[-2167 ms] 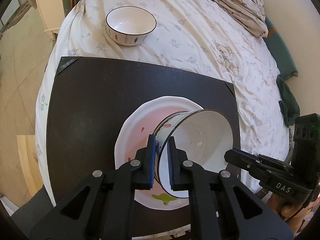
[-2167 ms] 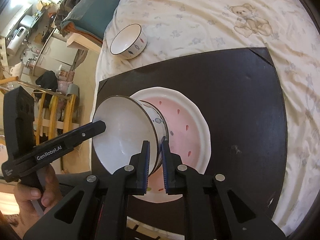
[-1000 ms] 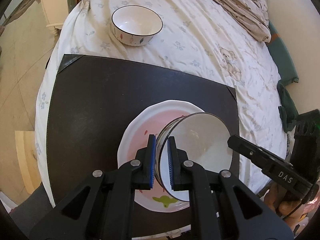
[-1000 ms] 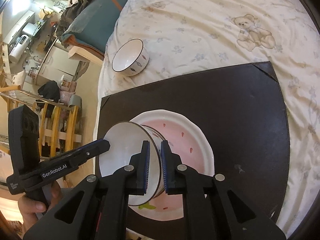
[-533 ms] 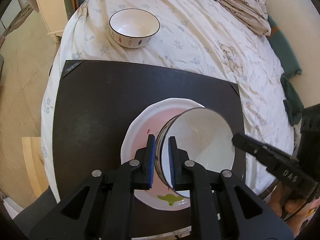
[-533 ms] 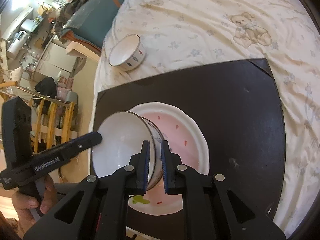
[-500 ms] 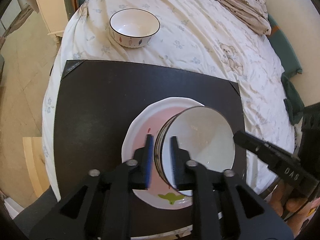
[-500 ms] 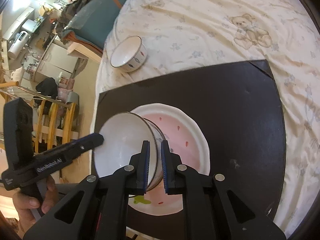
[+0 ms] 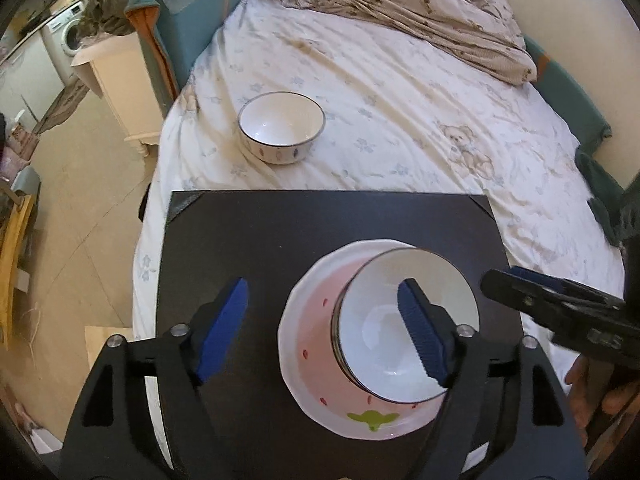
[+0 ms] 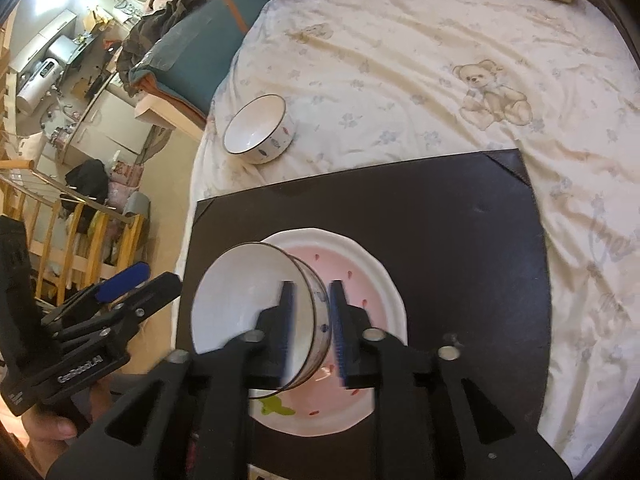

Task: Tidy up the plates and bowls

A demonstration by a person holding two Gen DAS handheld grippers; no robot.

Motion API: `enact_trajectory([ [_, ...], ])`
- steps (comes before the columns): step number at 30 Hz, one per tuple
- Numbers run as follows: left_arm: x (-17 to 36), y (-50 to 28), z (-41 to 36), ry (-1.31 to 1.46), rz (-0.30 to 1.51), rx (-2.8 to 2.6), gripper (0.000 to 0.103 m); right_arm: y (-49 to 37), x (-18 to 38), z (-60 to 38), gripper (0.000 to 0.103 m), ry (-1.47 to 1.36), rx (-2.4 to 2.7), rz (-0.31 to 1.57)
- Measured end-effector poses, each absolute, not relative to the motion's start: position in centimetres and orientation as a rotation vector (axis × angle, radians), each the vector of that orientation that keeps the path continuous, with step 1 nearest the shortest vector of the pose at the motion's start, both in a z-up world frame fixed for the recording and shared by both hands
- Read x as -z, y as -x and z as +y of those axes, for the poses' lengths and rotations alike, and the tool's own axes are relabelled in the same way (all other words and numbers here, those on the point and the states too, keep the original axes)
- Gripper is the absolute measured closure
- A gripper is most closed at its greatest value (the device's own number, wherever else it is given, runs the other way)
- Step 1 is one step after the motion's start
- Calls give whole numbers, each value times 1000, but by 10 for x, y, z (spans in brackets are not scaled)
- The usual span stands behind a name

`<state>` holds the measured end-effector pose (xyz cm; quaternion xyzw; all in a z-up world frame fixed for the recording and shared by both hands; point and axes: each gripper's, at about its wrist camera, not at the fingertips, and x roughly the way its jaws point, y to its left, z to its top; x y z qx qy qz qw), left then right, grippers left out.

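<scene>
A white bowl (image 9: pixel 404 320) with a dark rim sits on a pink and white plate (image 9: pixel 316 344) on a black mat (image 9: pixel 248 248). My left gripper (image 9: pixel 324 328) is wide open, its right finger over the bowl. In the right wrist view my right gripper (image 10: pixel 312 326) is partly open, its jaws astride the rim of the bowl (image 10: pixel 240 304) with a gap each side, above the plate (image 10: pixel 360 280). A second white bowl (image 9: pixel 281 127) stands on the bed sheet beyond the mat; it also shows in the right wrist view (image 10: pixel 259 129).
The mat (image 10: pixel 440 220) lies on a bed with a bear-print sheet (image 9: pixel 400 100). A crumpled blanket (image 9: pixel 400 4) lies at the far end. A small cabinet (image 9: pixel 116 80) and bare floor are to the left of the bed.
Both grippers have let go of the bowl's rim: the left opened wide, the right opened a little. The bowl has settled onto the plate. Both cameras pulled back and up.
</scene>
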<state>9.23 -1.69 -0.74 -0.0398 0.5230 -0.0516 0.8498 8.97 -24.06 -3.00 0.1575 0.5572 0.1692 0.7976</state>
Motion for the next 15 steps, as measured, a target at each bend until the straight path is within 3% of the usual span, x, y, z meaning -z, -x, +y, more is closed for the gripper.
enact_trajectory([
  [1,7,-93,-16,85,1097,101,27,-89,29,-242,33,-337,-348,1189],
  [2,8,-93,-15,86,1096,89,27,-88,28,-243,24,-339,-339,1176],
  [15,0,-109,7,150,1091,35,27,-96,24,-244,24,-326,-311,1172],
])
